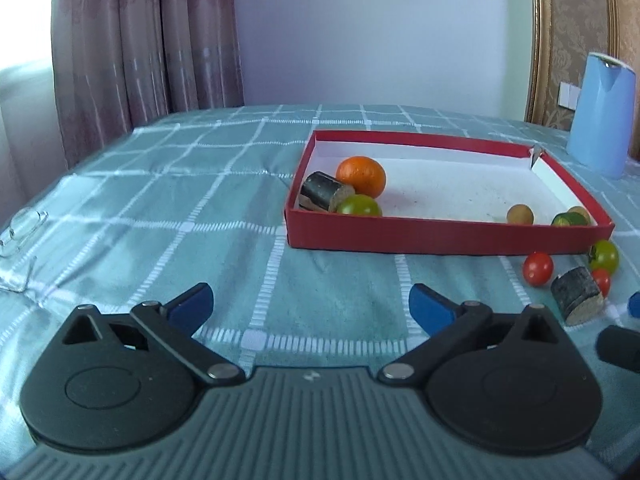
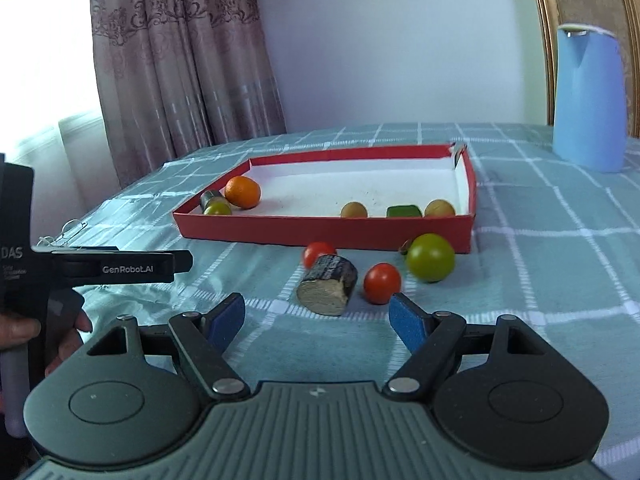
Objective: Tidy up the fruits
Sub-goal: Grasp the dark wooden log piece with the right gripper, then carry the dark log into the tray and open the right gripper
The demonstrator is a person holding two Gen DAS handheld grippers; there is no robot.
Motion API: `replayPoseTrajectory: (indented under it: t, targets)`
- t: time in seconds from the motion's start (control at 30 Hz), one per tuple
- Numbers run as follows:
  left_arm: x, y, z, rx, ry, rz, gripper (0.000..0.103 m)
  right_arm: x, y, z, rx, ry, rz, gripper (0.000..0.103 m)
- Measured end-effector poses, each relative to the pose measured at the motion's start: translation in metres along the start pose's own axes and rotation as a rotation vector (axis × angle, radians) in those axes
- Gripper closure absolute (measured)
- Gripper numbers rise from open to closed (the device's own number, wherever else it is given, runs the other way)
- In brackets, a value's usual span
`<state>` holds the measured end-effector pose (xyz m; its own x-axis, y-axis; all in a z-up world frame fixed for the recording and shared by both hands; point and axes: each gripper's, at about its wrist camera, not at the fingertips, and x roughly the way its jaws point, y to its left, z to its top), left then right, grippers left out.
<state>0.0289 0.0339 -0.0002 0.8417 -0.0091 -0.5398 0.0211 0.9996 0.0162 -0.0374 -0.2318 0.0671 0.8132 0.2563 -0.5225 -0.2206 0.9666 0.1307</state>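
A red shallow box [image 1: 440, 236] [image 2: 320, 228] lies on the checked cloth. It holds an orange [image 1: 361, 175] [image 2: 242, 192], a dark sugarcane piece [image 1: 324, 192], a green tomato [image 1: 359, 206], small brown fruits [image 2: 354, 210] and a green piece [image 2: 404, 211]. In front of the box lie a sugarcane piece [image 2: 328, 290] [image 1: 576, 300], two red tomatoes [image 2: 382, 283] [image 2: 319, 253] and a green tomato [image 2: 431, 257] [image 1: 604, 256]. My right gripper [image 2: 318, 314] is open, just short of the sugarcane piece. My left gripper [image 1: 310, 306] is open and empty, well left of the loose fruit.
A blue jug [image 2: 588, 98] [image 1: 602, 112] stands at the back right. A clear plastic item [image 1: 22, 228] lies at the table's left edge. Curtains [image 2: 180, 60] hang behind the table. The left gripper's body [image 2: 100, 268] shows at the right wrist view's left.
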Motion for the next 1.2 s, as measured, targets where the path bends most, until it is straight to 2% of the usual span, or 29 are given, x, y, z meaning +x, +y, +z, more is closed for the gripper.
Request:
replayPoseTrajectory:
  t: [0.13, 0.43, 0.57, 0.6, 0.67, 1.2]
  targets:
    - [0.001, 0.002, 0.000, -0.014, 0.011, -0.011, 0.000, 0.014, 0.004, 0.003, 0.012, 0.044, -0.010, 0.041]
    - [0.001, 0.007, 0.001, -0.046, 0.012, -0.040, 0.000, 0.031, 0.011, 0.010, -0.002, 0.062, -0.061, 0.043]
    - [0.001, 0.008, 0.001, -0.053, 0.013, -0.045, 0.000, 0.042, 0.016, 0.014, -0.014, 0.072, -0.106, 0.055]
    - [0.001, 0.008, 0.001, -0.054, 0.014, -0.046, 0.000, 0.044, 0.016, 0.014, -0.013, 0.082, -0.118, 0.062]
    - [0.001, 0.008, 0.001, -0.057, 0.016, -0.047, 0.000, 0.046, 0.016, 0.014, -0.010, 0.084, -0.142, 0.069]
    - [0.001, 0.008, 0.001, -0.064, 0.018, -0.039, 0.000, 0.013, 0.021, 0.008, -0.008, -0.028, -0.118, 0.070]
